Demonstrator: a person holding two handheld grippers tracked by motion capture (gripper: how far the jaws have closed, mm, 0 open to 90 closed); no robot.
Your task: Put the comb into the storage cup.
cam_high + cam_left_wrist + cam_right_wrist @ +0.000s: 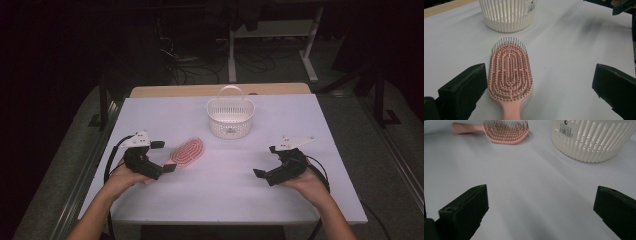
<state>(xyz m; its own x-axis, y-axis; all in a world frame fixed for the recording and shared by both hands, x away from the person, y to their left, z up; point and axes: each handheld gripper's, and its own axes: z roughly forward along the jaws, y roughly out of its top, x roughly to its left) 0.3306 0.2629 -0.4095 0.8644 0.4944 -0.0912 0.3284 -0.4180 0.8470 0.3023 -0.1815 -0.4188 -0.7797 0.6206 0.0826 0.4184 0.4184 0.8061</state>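
Altogether, one pink hairbrush (pixel 510 72), one white basket (pixel 230 117), two hand-held grippers, left (pixel 165 156) and right (pixel 266 162), both spread.

A white table (pixel 300 200) carries a white slatted basket (pixel 230 127) near the middle of its far edge, upright, its arched handle raised and a small printed label (pixel 566 130) stuck on its wall. Along the table's far edge lies a strip of pale wooden board (pixel 190 90). On the dark floor beyond the table lie tangled cables (pixel 200 70) beside white frame legs (pixel 232 55).
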